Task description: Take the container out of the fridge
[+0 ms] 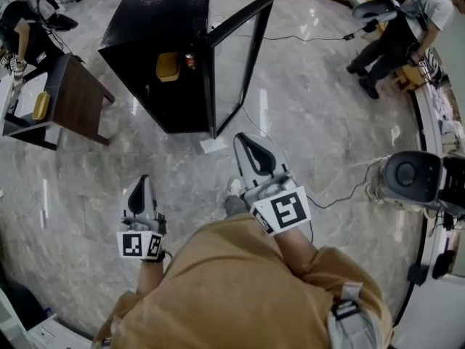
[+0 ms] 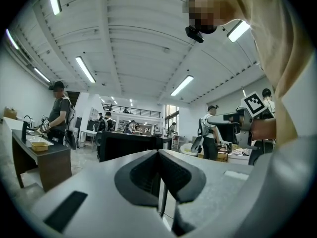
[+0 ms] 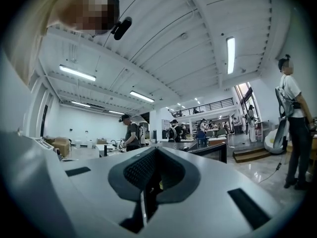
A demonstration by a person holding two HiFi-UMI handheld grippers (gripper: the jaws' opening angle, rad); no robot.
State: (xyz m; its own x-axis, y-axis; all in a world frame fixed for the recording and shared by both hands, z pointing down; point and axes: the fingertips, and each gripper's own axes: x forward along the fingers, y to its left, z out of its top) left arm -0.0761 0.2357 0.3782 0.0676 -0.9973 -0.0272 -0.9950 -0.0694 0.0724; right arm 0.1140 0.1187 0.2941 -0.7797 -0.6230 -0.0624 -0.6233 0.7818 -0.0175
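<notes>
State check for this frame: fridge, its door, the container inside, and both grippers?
fridge: open
door: swung wide open
container: on a shelf inside the fridge, untouched
left gripper: shut, empty, short of the fridge
right gripper: shut, empty, short of the fridge

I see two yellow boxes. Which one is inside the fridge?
The box beside the red can, in the black fridge with its door open. The other box lies on the table at the left.
</notes>
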